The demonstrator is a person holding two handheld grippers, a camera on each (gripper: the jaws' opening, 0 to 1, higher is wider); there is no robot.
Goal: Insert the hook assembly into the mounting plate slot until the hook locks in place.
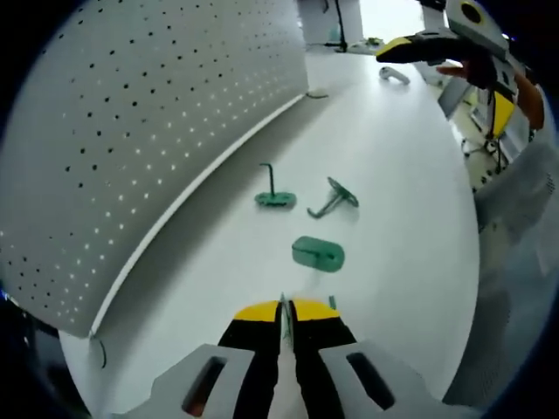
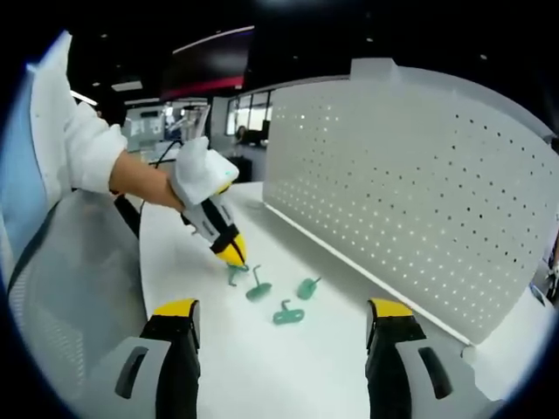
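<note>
L gripper [image 1: 284, 319]: mine, jaws pressed shut w/ yellow tips meeting, low over the bench [image 1: 410, 175]. A thin green sliver shows at the seam between the tips; can't tell if it's pinched there.
L gripper, seen from R gripper view [image 2: 231, 253]: angled down, yellow tip down at the leftmost green piece [image 2: 236, 274]; touching or just above, can't tell.
R gripper [image 2: 284, 319]: mine, jaws wide apart, nothing between them, held above the bench.
R gripper, seen from L gripper view [image 1: 419, 48]: far top right, yellow-tipped, well apart from the green parts.
Oval green plate [image 1: 318, 253]: nearest part in front of my L gripper, lying flat on the bench w/ a slot in it.
Upright hook piece [image 1: 274, 194]: just beyond the plate, green base flat, thin stem standing up w/ bent top.
Tilted hook piece [image 1: 334, 199]: beside the upright one, to its right in L gripper view, lying on its side.
Same parts in R gripper view: row of green pieces mid-bench, between my R jaws & the L gripper; which is which I can't tell.
Pegboard [image 1: 148, 131]: white perforated panel standing along the bench edge, left in L gripper view, right in R gripper view.
Small white item [image 1: 393, 76]: far end of bench, near the R gripper.
My hand [image 2: 144, 183]: white sleeve, gripping the L gripper's handle.
</note>
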